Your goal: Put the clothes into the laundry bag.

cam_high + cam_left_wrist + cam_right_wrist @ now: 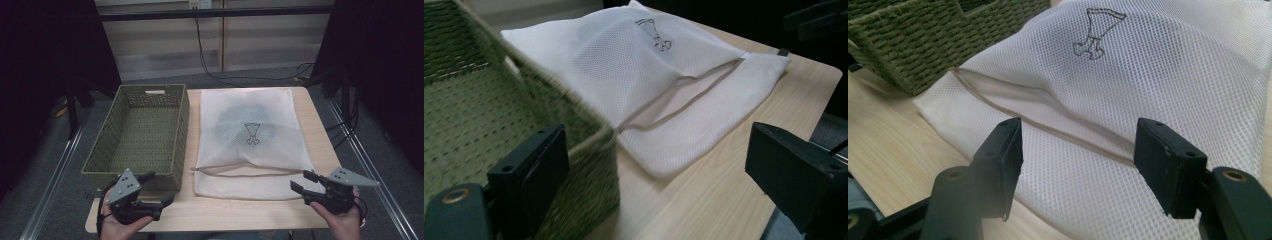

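Mesh laundry bag (pixel 247 140) lies flat on the wooden table (pixel 320 130), at 3 o'clock from the green woven basket (pixel 142 132), touching it. Left gripper (pixel 159 189) sits at 7 o'clock, jaws apart, holding nothing. Right gripper (pixel 301 181) sits at 5 o'clock by the bag's corner, jaws apart and empty.

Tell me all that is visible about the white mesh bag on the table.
The white mesh bag is flat, rectangular, fine netting with a small dark line drawing on top and a beige-edged opening gaping slightly near its front end. Something dark shows faintly through the mesh. It lies flat on the wooden table, right beside the woven green basket; whether they touch is unclear. Neither gripper touches it.
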`<state>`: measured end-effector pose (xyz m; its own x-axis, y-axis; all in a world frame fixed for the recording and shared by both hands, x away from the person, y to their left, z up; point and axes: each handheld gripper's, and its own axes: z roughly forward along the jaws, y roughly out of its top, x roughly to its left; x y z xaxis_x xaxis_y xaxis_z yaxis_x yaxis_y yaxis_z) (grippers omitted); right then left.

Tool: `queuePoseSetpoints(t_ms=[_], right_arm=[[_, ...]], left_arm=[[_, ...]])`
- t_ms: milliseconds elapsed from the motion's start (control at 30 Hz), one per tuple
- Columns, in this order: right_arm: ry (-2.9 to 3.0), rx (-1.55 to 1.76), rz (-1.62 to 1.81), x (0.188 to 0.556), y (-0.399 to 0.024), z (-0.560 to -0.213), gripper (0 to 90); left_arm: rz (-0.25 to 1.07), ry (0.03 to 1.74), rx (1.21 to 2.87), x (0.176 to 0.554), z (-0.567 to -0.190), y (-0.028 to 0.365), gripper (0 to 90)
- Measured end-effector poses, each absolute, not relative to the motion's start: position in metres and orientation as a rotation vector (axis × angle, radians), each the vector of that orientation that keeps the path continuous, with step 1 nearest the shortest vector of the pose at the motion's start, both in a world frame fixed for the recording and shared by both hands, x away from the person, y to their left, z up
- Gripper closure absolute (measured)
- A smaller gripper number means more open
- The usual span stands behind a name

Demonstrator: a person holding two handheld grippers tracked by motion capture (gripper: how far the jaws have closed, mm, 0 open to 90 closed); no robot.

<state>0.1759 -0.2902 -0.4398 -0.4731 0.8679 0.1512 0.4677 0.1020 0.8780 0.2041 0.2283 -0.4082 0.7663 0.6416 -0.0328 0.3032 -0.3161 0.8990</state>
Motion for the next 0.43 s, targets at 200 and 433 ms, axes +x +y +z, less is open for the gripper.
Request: queuePoseSetpoints(t_ms=[200,433], right_arm=[[1.950,1.348,1.360,0.173,-0.300,-0.448,35.8],[1.981,1.370,1.344,0.179,-0.300,-0.457,34.2]], left_arm=[[0.439,0.754,1.886,0.206,-0.414,0.249,9.3],[0.353,0.822,1.841,0.211,-0.420,0.256,5.1]])
